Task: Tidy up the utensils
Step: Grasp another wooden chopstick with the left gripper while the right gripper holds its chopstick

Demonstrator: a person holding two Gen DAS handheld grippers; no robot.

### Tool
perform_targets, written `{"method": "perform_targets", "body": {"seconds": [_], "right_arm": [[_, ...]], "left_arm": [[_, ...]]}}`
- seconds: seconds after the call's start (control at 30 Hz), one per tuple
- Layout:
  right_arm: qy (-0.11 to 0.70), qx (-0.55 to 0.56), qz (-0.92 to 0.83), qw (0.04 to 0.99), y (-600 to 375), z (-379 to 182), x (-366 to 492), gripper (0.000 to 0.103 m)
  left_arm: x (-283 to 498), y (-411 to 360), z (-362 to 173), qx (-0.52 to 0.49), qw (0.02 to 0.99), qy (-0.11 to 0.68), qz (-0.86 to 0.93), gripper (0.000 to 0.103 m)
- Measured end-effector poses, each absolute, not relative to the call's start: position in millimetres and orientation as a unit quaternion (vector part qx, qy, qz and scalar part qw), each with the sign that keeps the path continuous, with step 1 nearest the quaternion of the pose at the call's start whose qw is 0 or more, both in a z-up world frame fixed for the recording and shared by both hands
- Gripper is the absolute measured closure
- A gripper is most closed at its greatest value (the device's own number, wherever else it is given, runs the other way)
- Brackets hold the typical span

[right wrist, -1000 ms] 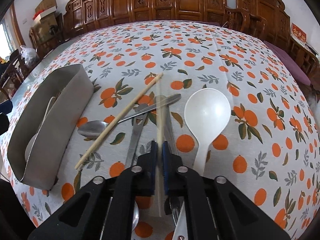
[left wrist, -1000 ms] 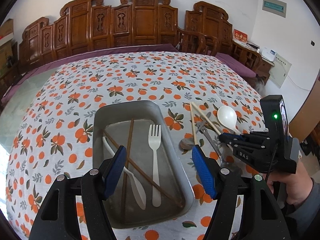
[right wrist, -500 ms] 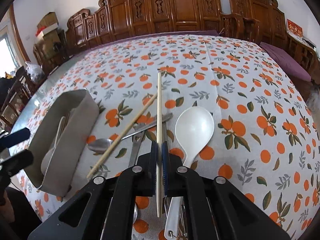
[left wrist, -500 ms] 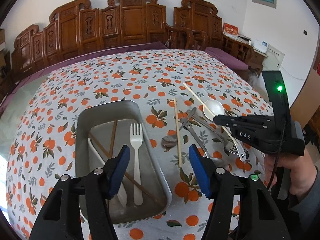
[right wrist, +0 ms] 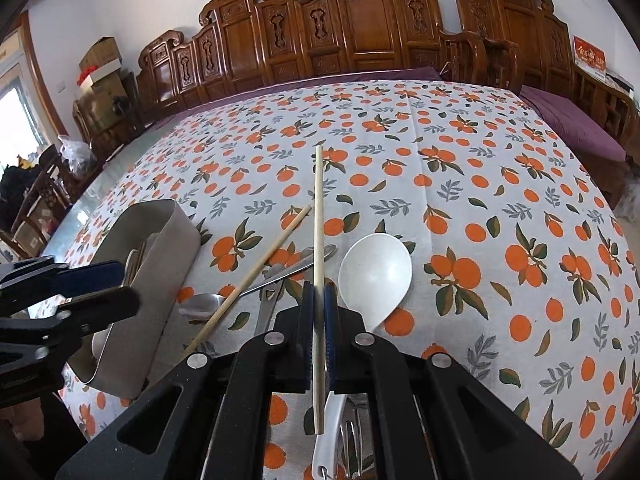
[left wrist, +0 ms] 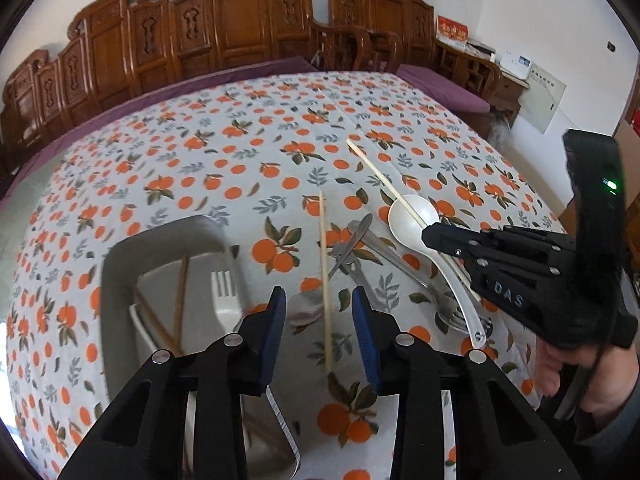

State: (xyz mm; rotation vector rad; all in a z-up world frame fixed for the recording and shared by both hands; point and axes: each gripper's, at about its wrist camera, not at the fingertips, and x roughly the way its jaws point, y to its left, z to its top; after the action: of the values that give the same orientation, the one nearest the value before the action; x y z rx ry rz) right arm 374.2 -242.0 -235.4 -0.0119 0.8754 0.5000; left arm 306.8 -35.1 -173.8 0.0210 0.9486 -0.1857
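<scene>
My right gripper [right wrist: 319,292] is shut on a pale wooden chopstick [right wrist: 319,216] and holds it lifted above the table; it also shows in the left wrist view [left wrist: 430,238]. My left gripper [left wrist: 319,308] is open and empty, hovering over a second pale chopstick [left wrist: 324,276] lying on the cloth beside a grey metal tray [left wrist: 120,256]. The tray [right wrist: 160,236] holds a white plastic fork [left wrist: 224,292], dark chopsticks [left wrist: 180,288] and a white utensil. A white plastic spoon [right wrist: 376,276], a metal spoon [right wrist: 200,304] and other metal cutlery lie under the right gripper.
The table has an orange-print cloth [right wrist: 480,200]. Carved wooden chairs [right wrist: 360,28] line its far side. A purple bench [right wrist: 572,124] stands at the right. The person's hand [left wrist: 580,376] holds the right gripper.
The right gripper lifted the pale chopstick off the cutlery pile. The left gripper moved right from over the tray to over the second pale chopstick.
</scene>
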Motion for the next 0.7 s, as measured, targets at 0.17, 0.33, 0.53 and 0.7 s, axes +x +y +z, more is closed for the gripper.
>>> {"method": "perform_targets", "body": {"seconds": [0.17, 0.33, 0.53, 0.7], "right_arm": [[0.425, 0.000, 0.239, 0.873, -244.2, -239.8, 380.4, 0.097], [0.433, 0.006, 0.239, 0.869, -245.1, -245.4, 385.2, 0.097], [0.437, 0.008, 0.240, 0.867, -244.0, -249.8, 386.9, 0.097], [0.439, 0.008, 0.240, 0.866, -244.3, -252.1, 386.2, 0.097]], "left_arm": [[327.9, -44.3, -186.4, 0.017, 0.873, 0.478, -0.092, 0.080], [346.7, -52.2, -199.0, 0.029, 0.862, 0.497, -0.094, 0.084], [368.9, -57.1, -216.6, 0.035, 0.845, 0.525, -0.092, 0.091], [380.1, -57.3, -230.1, 0.037, 0.833, 0.546, -0.083, 0.091]]}}
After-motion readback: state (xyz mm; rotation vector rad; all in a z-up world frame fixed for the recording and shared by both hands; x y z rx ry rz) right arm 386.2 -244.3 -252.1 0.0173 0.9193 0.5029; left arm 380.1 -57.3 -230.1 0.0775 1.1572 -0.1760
